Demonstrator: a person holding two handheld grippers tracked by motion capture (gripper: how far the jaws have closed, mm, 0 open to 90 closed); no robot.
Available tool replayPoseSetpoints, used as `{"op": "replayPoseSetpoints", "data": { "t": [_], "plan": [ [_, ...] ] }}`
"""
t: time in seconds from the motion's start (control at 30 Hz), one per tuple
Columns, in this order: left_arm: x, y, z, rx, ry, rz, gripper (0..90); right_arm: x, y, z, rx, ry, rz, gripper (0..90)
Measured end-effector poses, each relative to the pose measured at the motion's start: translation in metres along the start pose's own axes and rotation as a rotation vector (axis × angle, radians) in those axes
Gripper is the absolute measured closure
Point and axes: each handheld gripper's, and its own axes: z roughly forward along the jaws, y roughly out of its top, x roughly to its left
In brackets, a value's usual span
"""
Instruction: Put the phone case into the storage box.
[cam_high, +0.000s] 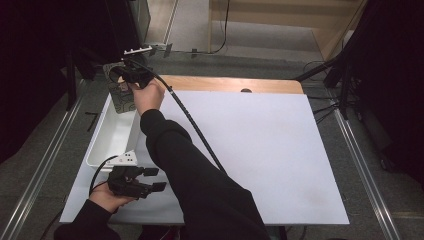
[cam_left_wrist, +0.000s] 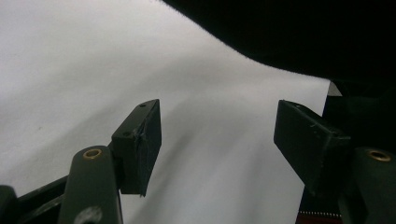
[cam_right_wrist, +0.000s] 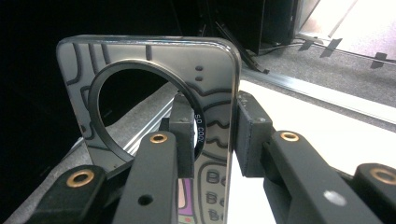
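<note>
Above the far left corner of the white table (cam_high: 260, 145), over the far end of the white bin (cam_high: 112, 135), the right gripper (cam_right_wrist: 212, 135) pinches a clear phone case (cam_right_wrist: 154, 93). The case is glossy, with rounded corners, dark wavy line art and a black ring. Near the table's front left corner, the left gripper (cam_left_wrist: 217, 140) has its 2 jaws spread, nothing between them.

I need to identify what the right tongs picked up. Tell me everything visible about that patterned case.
The case is a thin, glossy, rounded-corner phone case, clear-looking with black squiggly line patterns, a black ring on it and two small dots near it. Purple and lettering show low down. It stands upright, clamped on its edge between the right tongs, held over the far end of the white bin.
</note>
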Motion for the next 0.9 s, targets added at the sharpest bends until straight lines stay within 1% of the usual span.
{"op": "replayPoseSetpoints", "data": {
  "t": [0.73, 0.9],
  "plan": [
    [-0.001, -0.001, 0.0, 0.005, -0.002, 0.004, 32.2, -0.007, -0.019, 0.012, 0.044, -0.018, 0.019, 70.2],
    [0.0, -0.001, 0.0, 0.006, -0.001, 0.002, 32.2, -0.007, -0.021, 0.013, 0.053, -0.025, 0.01, 70.1]
  ]
}}
